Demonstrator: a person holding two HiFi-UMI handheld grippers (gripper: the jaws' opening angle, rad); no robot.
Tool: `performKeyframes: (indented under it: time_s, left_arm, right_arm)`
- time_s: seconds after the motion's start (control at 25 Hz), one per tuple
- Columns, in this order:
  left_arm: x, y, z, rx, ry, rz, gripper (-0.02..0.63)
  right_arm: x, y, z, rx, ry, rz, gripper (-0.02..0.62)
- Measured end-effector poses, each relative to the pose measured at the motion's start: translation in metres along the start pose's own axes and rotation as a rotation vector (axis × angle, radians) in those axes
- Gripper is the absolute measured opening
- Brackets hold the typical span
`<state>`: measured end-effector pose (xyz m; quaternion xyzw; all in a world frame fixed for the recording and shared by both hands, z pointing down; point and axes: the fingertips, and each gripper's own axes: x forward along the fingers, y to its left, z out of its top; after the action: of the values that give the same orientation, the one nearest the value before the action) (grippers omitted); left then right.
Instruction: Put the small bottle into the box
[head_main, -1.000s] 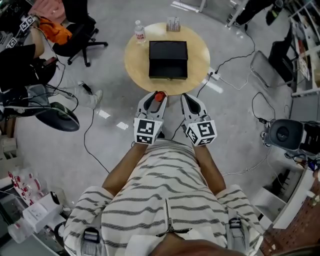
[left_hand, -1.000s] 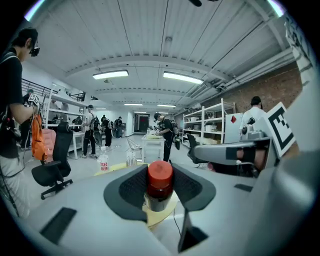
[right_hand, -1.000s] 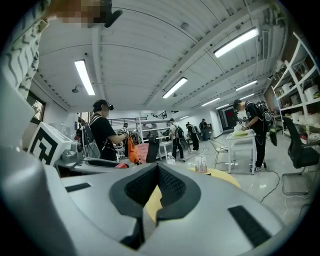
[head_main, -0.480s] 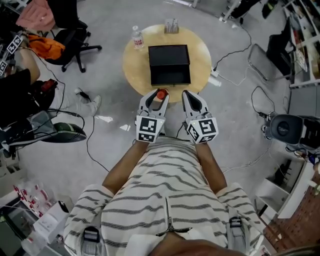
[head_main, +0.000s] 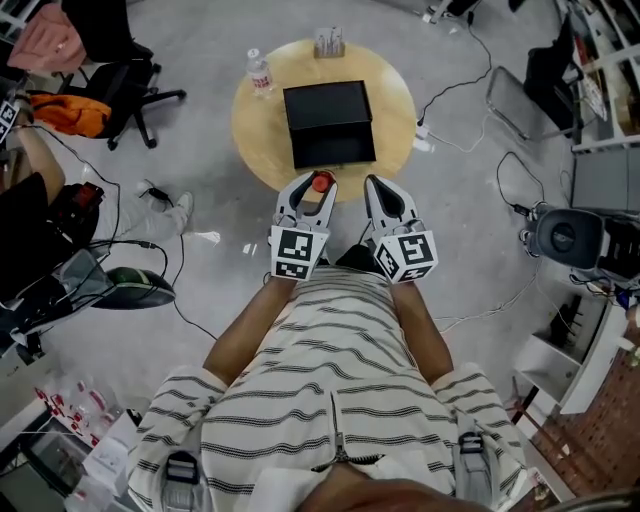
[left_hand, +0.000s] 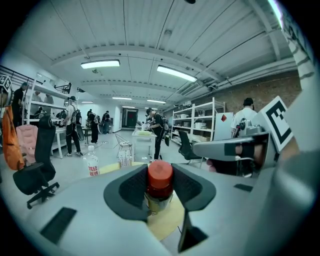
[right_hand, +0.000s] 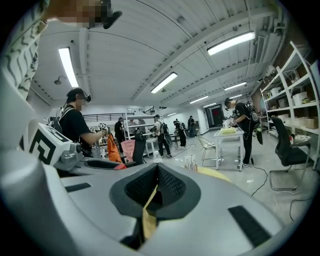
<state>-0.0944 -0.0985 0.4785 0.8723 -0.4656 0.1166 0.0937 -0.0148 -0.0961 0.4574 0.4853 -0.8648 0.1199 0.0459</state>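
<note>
The small bottle (head_main: 321, 182), pale with a red cap (left_hand: 160, 178), stands upright between the jaws of my left gripper (head_main: 317, 190), which is shut on it. The gripper hangs over the near edge of the round wooden table (head_main: 256, 140). The black box (head_main: 328, 125) sits in the middle of that table, just beyond the bottle. My right gripper (head_main: 378, 192) is beside the left one, also at the table's near edge; in the right gripper view its jaws (right_hand: 156, 187) are shut with nothing between them.
A clear water bottle (head_main: 260, 73) with a red label (left_hand: 91, 163) stands at the table's far left, and a small rack of items (head_main: 328, 42) at its far edge. Cables (head_main: 470, 75), an office chair (head_main: 110, 60) and equipment (head_main: 565, 237) ring the table on the floor.
The head view has shifted, so the table and box now lie slightly further left and up. Both grippers stay side by side at the table's near edge, the left still holding the bottle.
</note>
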Motion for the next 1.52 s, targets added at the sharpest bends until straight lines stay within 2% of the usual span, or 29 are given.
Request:
performKeyframes:
  time_s: [0.32,0.56,0.96,1.12,1.52]
  left_arm:
    - [0.019,-0.015,-0.009,0.005,0.039,0.01,0.158]
    - [0.036,-0.01,-0.008,-0.003,0.07,0.046,0.158]
    - [0.06,-0.003,-0.021,-0.014,0.125,0.082,0.158]
    - [0.07,0.009,-0.028,-0.026,0.142,0.086,0.158]
    - [0.091,0.009,-0.041,-0.034,0.18,0.101,0.158]
  right_arm:
    - [-0.002,-0.019,-0.007,0.002,0.015,0.029,0.018]
    - [0.006,-0.033,-0.002,0.015,0.021,0.058,0.018]
    - [0.02,-0.051,-0.015,0.042,0.054,0.102,0.018]
    - [0.036,-0.054,-0.022,0.056,0.07,0.108,0.017]
    - [0.033,-0.068,-0.032,0.072,0.093,0.11,0.018]
